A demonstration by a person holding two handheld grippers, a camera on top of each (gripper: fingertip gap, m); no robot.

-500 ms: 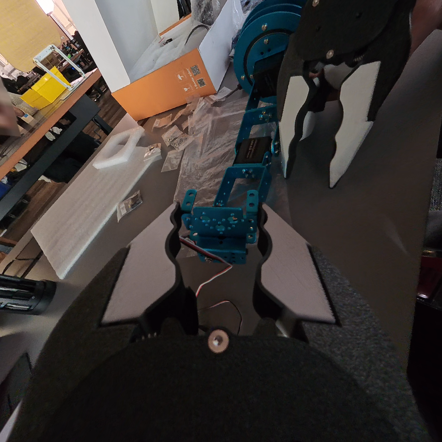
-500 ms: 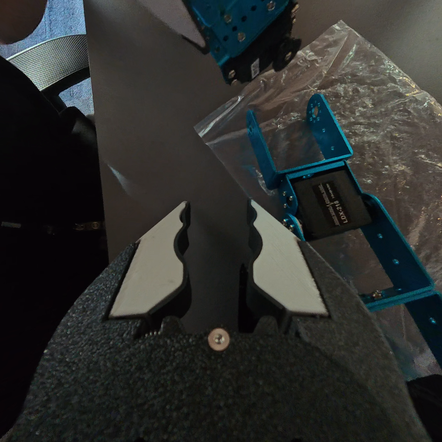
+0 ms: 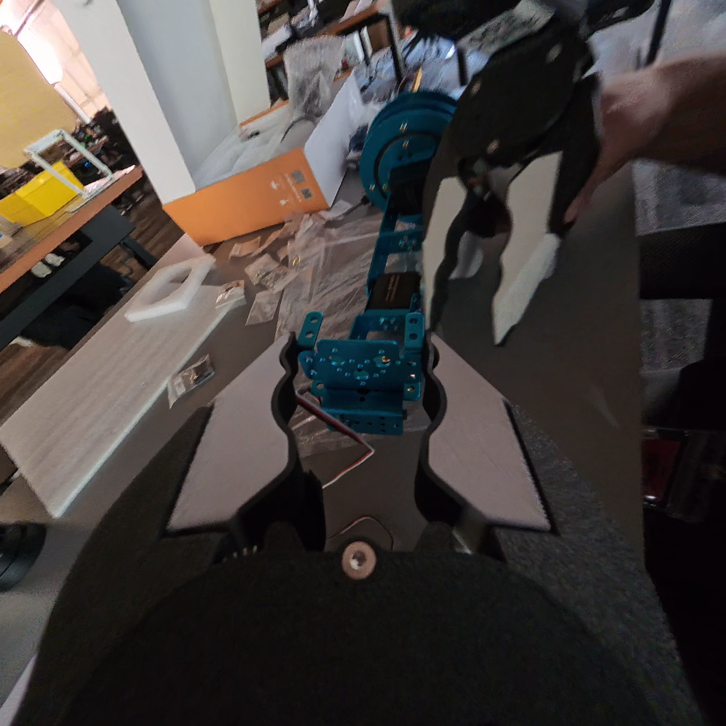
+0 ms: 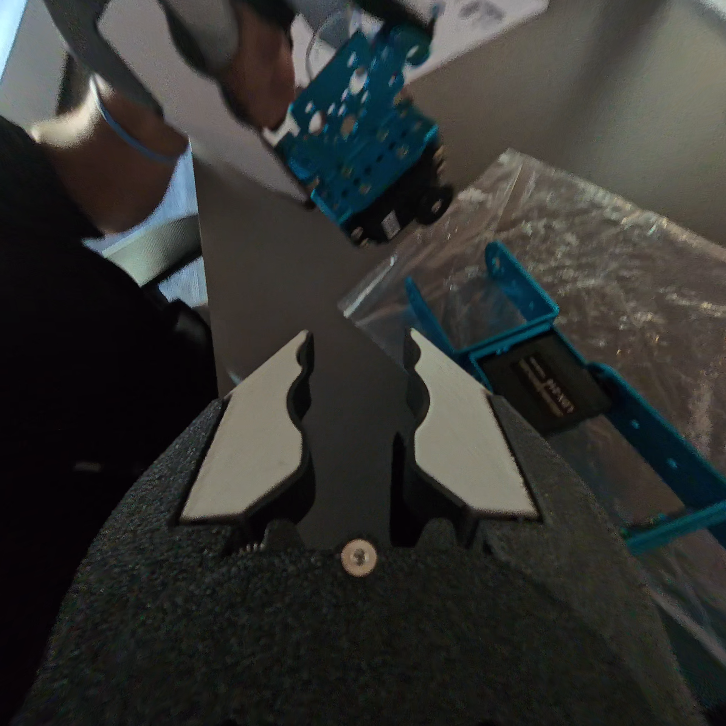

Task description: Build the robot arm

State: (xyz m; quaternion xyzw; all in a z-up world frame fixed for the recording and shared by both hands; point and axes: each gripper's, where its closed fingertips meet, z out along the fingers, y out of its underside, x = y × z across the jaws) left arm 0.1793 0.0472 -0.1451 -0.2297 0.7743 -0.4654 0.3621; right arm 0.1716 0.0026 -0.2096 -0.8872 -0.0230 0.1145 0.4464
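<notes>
**A:** So what has the left gripper [image 3: 359, 353] got? A blue bracket [image 3: 361, 387], perforated metal with a black servo bolted under it. The fingers are clamped on either side of it, holding it off the table [image 3: 581, 373]. A red-white-black wire [image 3: 341, 432] trails back from it toward the gripper body.

**B:** Yeah, the right wrist view shows the same bracket [image 4: 361, 157] up top, pinched by the left gripper [image 4: 290, 169], pretty blurry though. A hand is behind that gripper, too smeared to say more.

**A:** And the right gripper [image 4: 357, 341]? Empty, fingers narrowly apart, nothing between them, over bare grey table [image 4: 275, 283]. From the left view that right gripper [image 3: 463, 334] points down, with a hand [image 3: 644, 129] on it.

**B:** Just beside its right finger is the blue arm [image 4: 522, 326], a chain of U-brackets with a black servo [image 4: 546, 389] in the middle, lying on a clear plastic sheet [image 4: 609, 255].

**A:** The left view shows that arm [image 3: 393, 243] running away to a round blue base [image 3: 404, 137]. Farther left are little parts bags [image 3: 267, 271], a white foam sheet [image 3: 98, 400] with a foam frame [image 3: 173, 286] on it, and an orange-and-white box [image 3: 251, 196] against a white pillar [image 3: 157, 98].

**B:** Yellow bin [image 3: 35, 196] on another table way off left.
</notes>
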